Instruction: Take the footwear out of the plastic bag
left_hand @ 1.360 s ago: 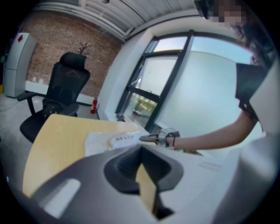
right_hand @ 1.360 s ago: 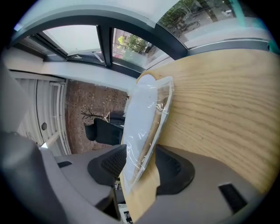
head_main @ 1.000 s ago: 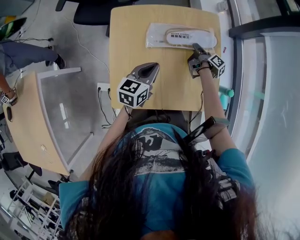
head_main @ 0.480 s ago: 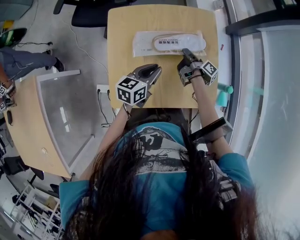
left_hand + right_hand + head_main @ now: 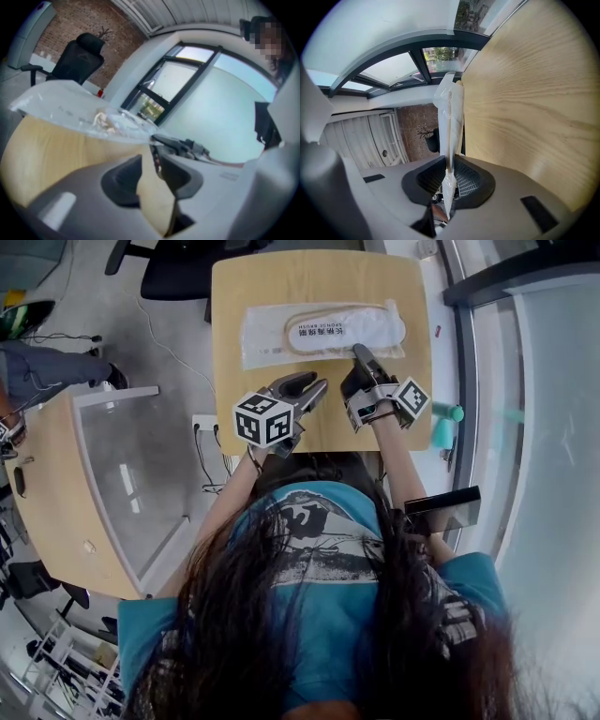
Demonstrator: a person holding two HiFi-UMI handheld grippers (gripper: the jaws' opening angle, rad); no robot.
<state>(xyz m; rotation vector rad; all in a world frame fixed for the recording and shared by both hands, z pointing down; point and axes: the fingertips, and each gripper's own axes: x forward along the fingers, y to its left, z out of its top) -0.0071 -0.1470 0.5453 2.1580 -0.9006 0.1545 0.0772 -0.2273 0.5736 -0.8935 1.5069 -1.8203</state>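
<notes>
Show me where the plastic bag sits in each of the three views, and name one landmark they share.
Head view: plastic bag lies across the far part of the table, top centre.
Left gripper view: a clear band at upper left, over the table.
Right gripper view: centre, edge-on, pinched in the right gripper.
Shared landmark: the wooden table, at right in the right gripper view.

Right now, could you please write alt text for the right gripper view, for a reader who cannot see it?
The right tongs pinch the edge of a clear plastic bag, which runs away from the camera as a thin upright strip. A light wooden table fills the right side; dark-framed windows arch across the top.
</notes>
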